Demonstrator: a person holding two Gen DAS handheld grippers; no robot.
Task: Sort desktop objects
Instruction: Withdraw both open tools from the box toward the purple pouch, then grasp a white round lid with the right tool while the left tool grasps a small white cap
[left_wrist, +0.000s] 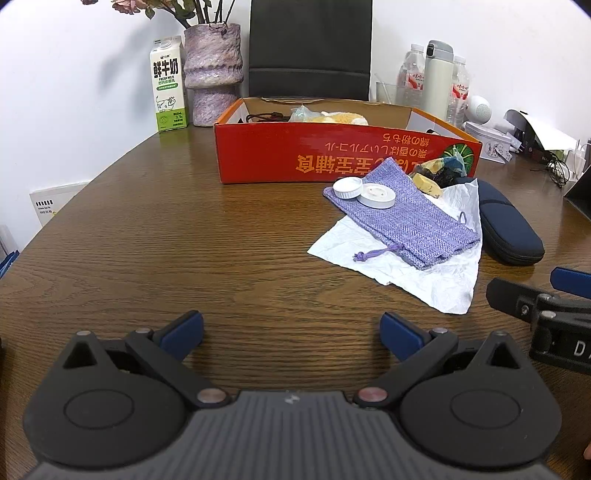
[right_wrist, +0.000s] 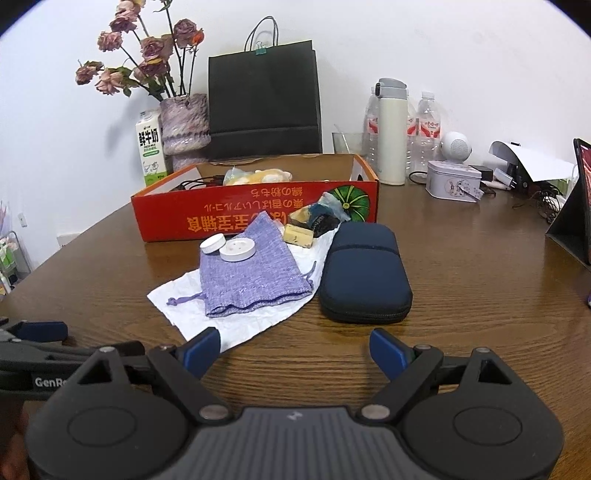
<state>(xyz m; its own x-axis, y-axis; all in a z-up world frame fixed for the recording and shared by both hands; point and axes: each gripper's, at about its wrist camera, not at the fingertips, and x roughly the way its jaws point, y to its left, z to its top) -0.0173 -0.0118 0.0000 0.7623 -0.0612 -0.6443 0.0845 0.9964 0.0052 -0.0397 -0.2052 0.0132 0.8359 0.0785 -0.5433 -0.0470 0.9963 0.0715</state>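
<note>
Glossy grained wood table (right_wrist: 461, 266), coarse woven cloth pouch (right_wrist: 251, 273), crinkled white paper (right_wrist: 221, 321), matt cardboard box (right_wrist: 207, 214).

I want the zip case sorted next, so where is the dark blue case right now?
In the right wrist view the dark blue case lies flat on the table, right of the purple pouch, in front of the red box.

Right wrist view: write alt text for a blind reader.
The open right gripper hovers empty over a wooden table, facing a navy zip case beside a purple pouch on white paper. A red cardboard box sits behind them.
</note>
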